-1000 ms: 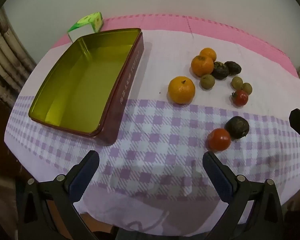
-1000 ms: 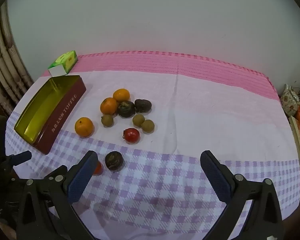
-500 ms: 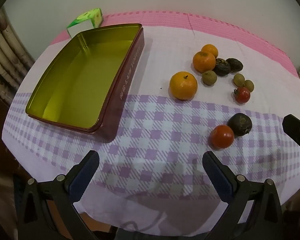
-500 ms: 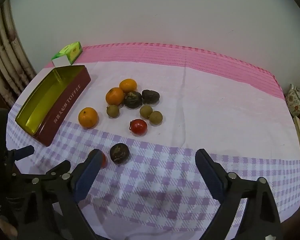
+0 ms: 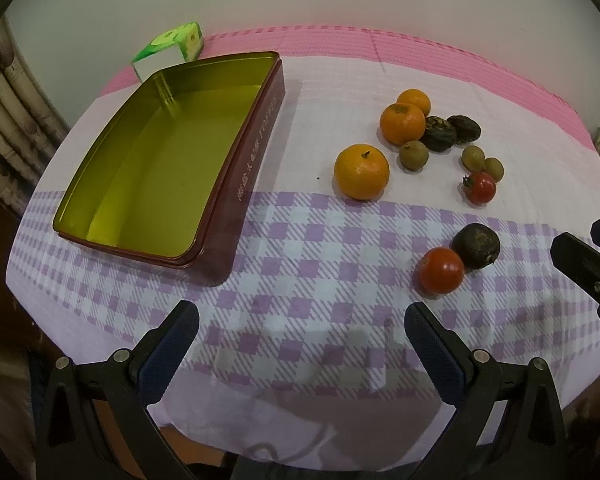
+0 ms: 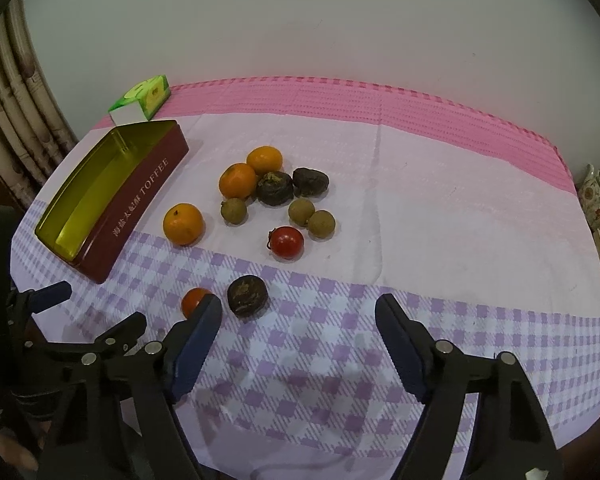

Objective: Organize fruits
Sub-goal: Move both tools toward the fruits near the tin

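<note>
Lettering "TOFFEE" on tin (image 6: 140, 196) reads only from right wrist view.

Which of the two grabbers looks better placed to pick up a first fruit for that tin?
Probably the right gripper: its closing jaws, nothing between them yet, point at the dark fruit and tomato. The left gripper faces bare cloth beside the tin.

Glossy metal tin (image 5: 168, 152), matt cloth tablecloth (image 5: 320, 280), shiny smooth tomato (image 5: 440, 270).

Maroon tin (image 5: 256, 160), gold inside; purple-checked, pink-edged tablecloth (image 5: 300, 280).
</note>
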Motion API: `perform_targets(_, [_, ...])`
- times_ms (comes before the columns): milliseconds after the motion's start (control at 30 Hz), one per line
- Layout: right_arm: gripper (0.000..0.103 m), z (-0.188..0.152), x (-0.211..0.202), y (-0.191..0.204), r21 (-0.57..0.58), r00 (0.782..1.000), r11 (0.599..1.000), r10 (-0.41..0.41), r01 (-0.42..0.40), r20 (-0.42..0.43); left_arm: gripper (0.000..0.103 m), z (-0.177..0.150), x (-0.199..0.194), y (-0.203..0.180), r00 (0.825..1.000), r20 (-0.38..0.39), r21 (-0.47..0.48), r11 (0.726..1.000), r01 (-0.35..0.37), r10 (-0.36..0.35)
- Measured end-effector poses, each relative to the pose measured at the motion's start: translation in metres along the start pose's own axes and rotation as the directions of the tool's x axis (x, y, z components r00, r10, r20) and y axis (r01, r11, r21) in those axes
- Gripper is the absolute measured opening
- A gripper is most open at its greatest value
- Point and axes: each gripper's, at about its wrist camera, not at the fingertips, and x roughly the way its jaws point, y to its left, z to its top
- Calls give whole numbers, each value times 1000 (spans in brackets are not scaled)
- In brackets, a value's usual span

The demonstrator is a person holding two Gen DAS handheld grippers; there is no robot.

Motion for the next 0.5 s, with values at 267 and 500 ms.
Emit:
perform_targets(267, [73,-4,2,0,2,1000,1000,6,-6,-7,100,-1,-2,0,1000,2,0,1000,4,-4])
perform_targets(500, [71,-6,5,2,0,1000,1000,12,-12,-19,95,-4,-1,-2,1000,-7,-5,1000,6,-6])
